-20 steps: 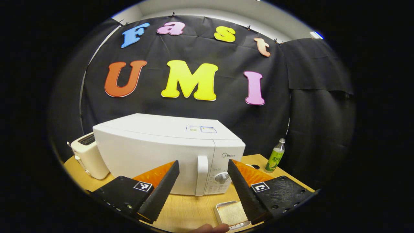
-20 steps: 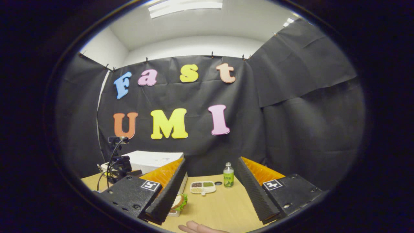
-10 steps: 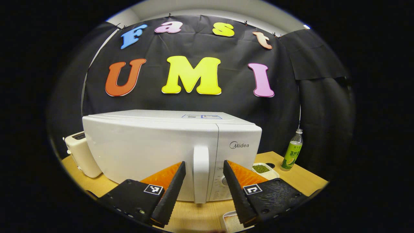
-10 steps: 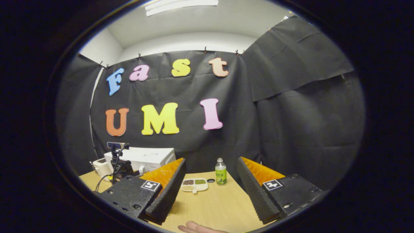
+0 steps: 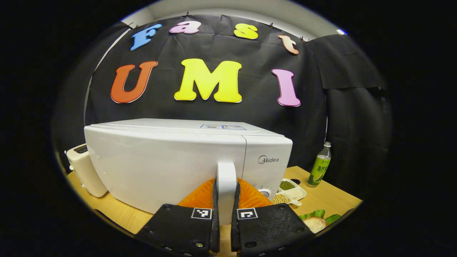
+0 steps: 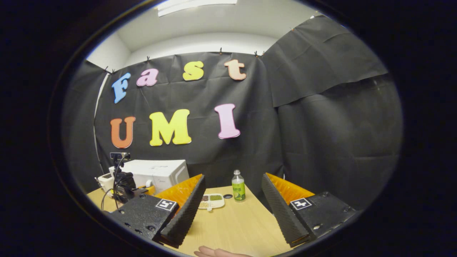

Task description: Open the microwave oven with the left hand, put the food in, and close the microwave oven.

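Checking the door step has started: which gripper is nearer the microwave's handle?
Left. The left gripper is shut on the handle of the microwave. The right gripper hangs open over the table, well off to the side.

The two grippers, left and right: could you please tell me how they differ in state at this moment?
The left gripper is shut on the white microwave door handle, while the right gripper is open and holds nothing. The left sits against the microwave; the right hangs above the wooden table. Both point toward the booth's back wall.
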Available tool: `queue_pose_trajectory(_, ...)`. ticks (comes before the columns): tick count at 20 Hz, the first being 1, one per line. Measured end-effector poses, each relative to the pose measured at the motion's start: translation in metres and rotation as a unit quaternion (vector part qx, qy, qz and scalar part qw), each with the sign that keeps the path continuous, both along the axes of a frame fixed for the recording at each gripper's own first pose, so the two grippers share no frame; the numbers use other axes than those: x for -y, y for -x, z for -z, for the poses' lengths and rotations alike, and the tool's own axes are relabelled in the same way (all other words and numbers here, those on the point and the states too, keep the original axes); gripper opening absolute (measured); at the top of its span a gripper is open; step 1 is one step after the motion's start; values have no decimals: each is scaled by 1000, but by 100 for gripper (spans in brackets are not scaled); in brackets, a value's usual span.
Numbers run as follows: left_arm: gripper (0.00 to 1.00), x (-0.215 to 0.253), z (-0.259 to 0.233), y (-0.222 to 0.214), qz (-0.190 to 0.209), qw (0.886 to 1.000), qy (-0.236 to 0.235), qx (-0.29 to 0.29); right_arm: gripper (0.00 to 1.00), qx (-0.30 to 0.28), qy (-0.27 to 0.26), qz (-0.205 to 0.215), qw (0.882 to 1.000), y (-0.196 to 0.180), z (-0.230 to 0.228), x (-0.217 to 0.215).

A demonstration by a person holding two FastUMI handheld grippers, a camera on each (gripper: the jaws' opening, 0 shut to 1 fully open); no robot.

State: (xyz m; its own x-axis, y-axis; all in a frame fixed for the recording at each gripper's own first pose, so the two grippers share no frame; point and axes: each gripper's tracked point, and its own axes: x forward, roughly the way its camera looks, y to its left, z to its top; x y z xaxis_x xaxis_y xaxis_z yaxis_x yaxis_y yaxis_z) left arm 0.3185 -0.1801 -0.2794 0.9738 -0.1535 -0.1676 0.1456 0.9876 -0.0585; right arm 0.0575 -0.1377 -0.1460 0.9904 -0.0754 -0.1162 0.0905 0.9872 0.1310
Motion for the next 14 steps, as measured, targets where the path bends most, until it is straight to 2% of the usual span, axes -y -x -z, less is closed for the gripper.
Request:
queue_pose_trajectory(1,11,0,3,1,1,1000,-4,-4,92,0,-1,0,1000,1,0,1)
queue_pose_trajectory(2,11,0,1,2,-1,1000,-1,-5,100,1,-1,1,1000,2,0,1)
queue_pose_trajectory(3,11,0,2,5,1,1000,0,-9,100,2,-1,1,1000,3,0,2)
queue_pose_trajectory(4,11,-2,0,18,4,1000,0,-9,91,3,-1,2,1000,4,1,3)
queue_pose_trajectory(11,11,-30,-5,97,49,999,-5,14,91,4,-19,-4,1000,13,-2,-11)
queue_pose_trajectory(12,11,-35,-8,106,52,998,-8,20,100,3,-20,-9,1000,17,-3,-18)
queue_pose_trajectory(13,11,-40,-7,114,54,998,-10,20,91,1,-18,-14,1000,21,-3,-25)
queue_pose_trajectory(14,11,-45,-6,121,56,998,-10,18,91,0,-13,-18,1000,24,-2,-32)
